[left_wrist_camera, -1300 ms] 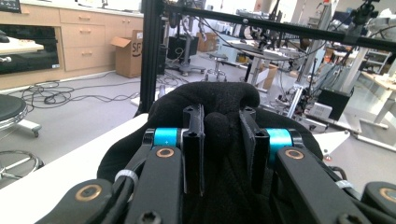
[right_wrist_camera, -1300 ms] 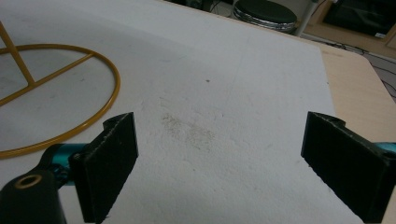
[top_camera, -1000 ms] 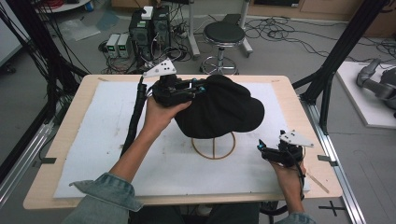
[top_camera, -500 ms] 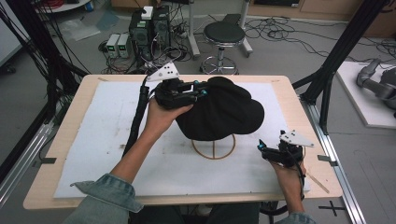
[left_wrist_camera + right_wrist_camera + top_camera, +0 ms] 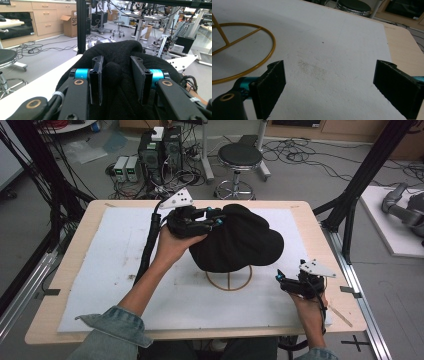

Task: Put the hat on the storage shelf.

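So there's a black cap [image 5: 235,240] sitting on top of a yellow wire stand [image 5: 228,281], roughly in the middle of the surface [image 5: 70,325], a bit toward the far edge. The stand's round base is resting on the white foam sheet [image 5: 95,270] that's covering most of the surface.

The left hand-held gripper [image 5: 212,219] is reaching in from the left side of the cap, and its jaws are pinching a fold of the black fabric. In the left gripper view you can see a bump of cloth [image 5: 112,72] bunching up between the two black pads [image 5: 97,75], so it's gripping the cap, jaws partly apart with fabric in between. The person's left hand [image 5: 175,242] is wrapping around the gripper body, and its cable is trailing back toward the near edge.

The right hand-held gripper [image 5: 280,279] is hanging out near the near-right corner of the surface, well apart from the cap. Its jaws are standing wide open with nothing between them, just bare foam showing in the right gripper view, with the stand's yellow ring [image 5: 249,62] off to one side.
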`<action>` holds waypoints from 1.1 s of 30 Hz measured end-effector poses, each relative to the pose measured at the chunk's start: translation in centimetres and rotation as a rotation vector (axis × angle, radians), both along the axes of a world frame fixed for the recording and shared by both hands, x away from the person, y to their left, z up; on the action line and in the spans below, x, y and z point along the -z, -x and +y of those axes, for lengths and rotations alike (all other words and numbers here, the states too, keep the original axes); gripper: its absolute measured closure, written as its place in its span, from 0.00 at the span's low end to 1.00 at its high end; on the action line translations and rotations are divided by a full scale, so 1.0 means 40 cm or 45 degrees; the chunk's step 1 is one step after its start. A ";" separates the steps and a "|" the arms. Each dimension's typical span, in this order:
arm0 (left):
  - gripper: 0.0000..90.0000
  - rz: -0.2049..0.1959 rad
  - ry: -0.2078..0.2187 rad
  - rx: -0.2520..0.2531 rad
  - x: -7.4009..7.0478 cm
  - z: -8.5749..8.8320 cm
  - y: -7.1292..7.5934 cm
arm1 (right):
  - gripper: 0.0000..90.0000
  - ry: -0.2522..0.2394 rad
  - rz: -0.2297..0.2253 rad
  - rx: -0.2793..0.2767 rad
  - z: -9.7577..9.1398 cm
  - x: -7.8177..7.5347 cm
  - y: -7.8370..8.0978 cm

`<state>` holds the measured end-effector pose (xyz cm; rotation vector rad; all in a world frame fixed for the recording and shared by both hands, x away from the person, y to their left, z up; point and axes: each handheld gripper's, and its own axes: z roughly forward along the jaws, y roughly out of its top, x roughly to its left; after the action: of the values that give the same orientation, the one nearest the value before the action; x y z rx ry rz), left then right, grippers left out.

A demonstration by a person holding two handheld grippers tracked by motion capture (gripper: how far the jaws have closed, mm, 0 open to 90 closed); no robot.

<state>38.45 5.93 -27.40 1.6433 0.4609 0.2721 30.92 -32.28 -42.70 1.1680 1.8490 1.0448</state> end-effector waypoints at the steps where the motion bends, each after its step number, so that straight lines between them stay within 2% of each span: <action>1: 0.70 0.003 0.002 -0.001 0.000 0.000 0.000 | 0.12 -0.001 0.000 -0.001 0.000 0.000 0.000; 11: 0.64 0.009 -0.008 0.000 0.001 0.004 -0.004 | 0.12 -0.006 0.007 0.001 0.001 0.001 0.000; 21: 0.55 0.014 0.034 0.005 -0.004 0.023 -0.006 | 0.12 0.000 0.004 -0.002 -0.001 0.001 -0.001; 28: 0.52 0.005 0.045 -0.028 -0.005 0.063 -0.004 | 0.12 -0.011 0.000 0.003 -0.005 0.002 -0.006; 33: 0.49 -0.014 0.032 -0.093 -0.004 0.106 -0.003 | 0.12 -0.024 0.003 0.007 -0.004 0.002 -0.008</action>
<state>38.56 10.15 -27.24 1.6018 0.5147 0.3286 31.22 -32.45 -42.78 1.1856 1.8403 1.0603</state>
